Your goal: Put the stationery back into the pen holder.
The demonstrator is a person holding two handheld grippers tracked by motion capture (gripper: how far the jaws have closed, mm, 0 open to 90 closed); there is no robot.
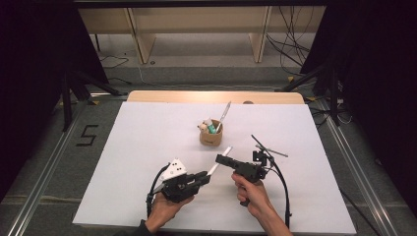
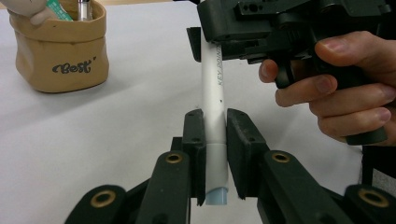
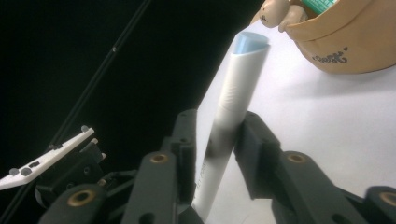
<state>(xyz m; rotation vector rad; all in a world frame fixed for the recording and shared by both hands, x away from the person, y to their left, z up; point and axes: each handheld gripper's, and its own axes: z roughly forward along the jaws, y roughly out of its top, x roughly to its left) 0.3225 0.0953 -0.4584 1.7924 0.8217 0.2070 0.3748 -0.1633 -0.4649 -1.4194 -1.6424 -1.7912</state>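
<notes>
Near the tan pouch [image 1: 211, 135], the left gripper [image 1: 204, 178] clamps the white pen [image 1: 220, 161], whose other end sits between the right gripper [image 1: 222, 159]'s closing pads.

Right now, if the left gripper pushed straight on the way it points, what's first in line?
Probably the right gripper: it sits just ahead along the white pen the left gripper clamps. Depth unclear.

White pen [image 2: 214, 121], pale-blue end cap, held level above table between both claws.
</notes>
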